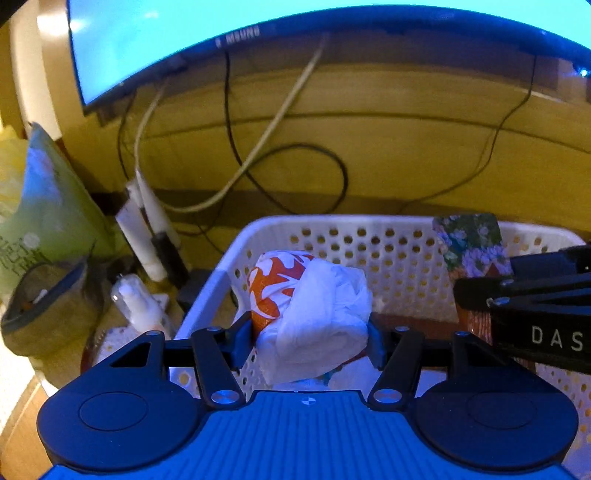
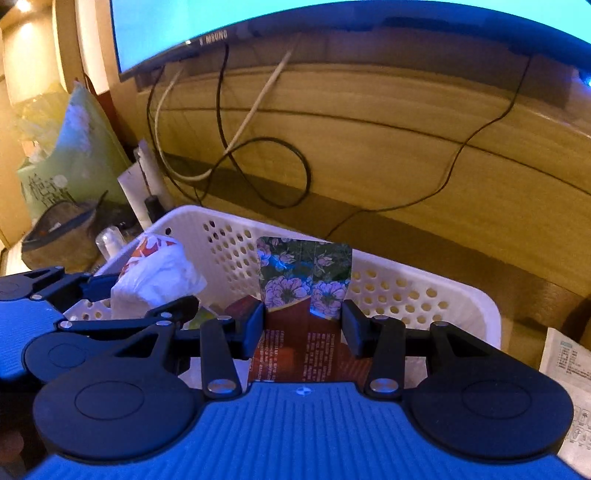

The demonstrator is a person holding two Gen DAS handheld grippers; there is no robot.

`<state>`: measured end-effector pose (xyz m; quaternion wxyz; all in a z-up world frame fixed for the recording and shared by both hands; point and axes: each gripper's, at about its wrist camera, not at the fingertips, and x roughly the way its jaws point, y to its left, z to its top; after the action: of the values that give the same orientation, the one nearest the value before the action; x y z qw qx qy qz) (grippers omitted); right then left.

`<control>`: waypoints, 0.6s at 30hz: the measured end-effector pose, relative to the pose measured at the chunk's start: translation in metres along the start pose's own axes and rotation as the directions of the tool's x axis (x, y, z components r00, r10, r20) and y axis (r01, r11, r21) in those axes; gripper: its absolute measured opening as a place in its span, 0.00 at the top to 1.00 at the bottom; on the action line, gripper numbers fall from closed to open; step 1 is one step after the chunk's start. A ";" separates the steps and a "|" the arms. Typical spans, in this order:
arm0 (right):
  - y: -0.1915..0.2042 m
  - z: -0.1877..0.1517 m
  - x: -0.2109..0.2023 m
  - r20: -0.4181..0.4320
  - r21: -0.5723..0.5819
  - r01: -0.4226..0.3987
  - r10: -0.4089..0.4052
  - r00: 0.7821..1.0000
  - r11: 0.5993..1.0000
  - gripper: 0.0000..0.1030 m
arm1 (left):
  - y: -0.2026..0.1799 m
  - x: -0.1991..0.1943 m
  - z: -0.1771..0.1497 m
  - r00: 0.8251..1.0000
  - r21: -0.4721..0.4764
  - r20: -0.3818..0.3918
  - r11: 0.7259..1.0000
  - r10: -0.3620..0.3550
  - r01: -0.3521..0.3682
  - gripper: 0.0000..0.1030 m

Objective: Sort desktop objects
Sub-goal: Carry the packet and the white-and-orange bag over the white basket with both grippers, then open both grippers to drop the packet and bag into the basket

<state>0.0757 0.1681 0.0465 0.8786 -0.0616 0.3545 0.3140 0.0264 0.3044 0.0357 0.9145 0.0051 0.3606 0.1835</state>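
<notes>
Left wrist view. Left gripper (image 1: 309,338): jaws closed on a white bag (image 1: 314,310) with orange print, held over the near part of the white basket (image 1: 332,225). Right gripper (image 1: 532,302) enters from the right, beside a floral box (image 1: 471,243) standing at the basket's far right. Left of the basket, not yet sorted: a small bottle (image 1: 135,301), a grey pouch (image 1: 48,306), a green packet (image 1: 48,206).

Right wrist view. Right gripper (image 2: 303,326): jaws closed on the floral box (image 2: 304,273), upright and low inside the basket (image 2: 424,291). Left gripper (image 2: 122,295) and the bag (image 2: 155,273) sit at the left, over the same basket. A printed paper sachet (image 2: 569,365) lies on the desk to the right, outside it.

Progress, as judged: two items at the basket, neither released; several remain outside, so sorting is partway.

Surface and room: wooden desk (image 2: 406,155) under warm light, black and white cables (image 2: 258,166) looped at the far side, a lit monitor (image 2: 258,14) above them.
</notes>
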 end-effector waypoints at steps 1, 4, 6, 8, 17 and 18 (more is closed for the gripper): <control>0.000 0.001 0.003 -0.014 0.007 0.005 -0.005 1.000 1.000 0.51 | 0.001 0.003 0.000 1.000 0.004 -0.015 1.000 -0.009 0.009 0.39; 0.003 0.005 0.015 -0.051 0.025 0.019 -0.017 0.999 1.000 0.51 | 0.002 0.006 -0.001 0.999 0.024 -0.045 1.000 -0.015 0.016 0.39; 0.005 0.005 0.021 -0.074 0.032 0.028 -0.026 0.997 0.999 0.51 | 0.004 0.011 -0.001 0.997 0.033 -0.076 0.999 -0.033 0.035 0.38; 0.008 0.005 0.026 -0.096 0.024 0.040 -0.038 0.995 0.999 0.51 | 0.005 0.017 -0.002 0.994 0.039 -0.105 0.998 -0.042 0.046 0.38; 0.012 0.009 0.047 -0.196 0.046 0.074 -0.064 0.979 0.996 0.29 | -0.001 0.027 0.000 0.983 0.099 -0.172 0.992 -0.062 0.080 0.27; 0.013 0.009 0.047 -0.199 0.047 0.078 -0.067 0.978 0.996 0.25 | -0.002 0.028 0.000 0.981 0.113 -0.184 0.990 -0.059 0.080 0.27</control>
<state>0.0991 0.2053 0.0236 0.8514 -0.0811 0.4458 0.2641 0.0460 0.3117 0.0170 0.8820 0.0307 0.4521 0.1291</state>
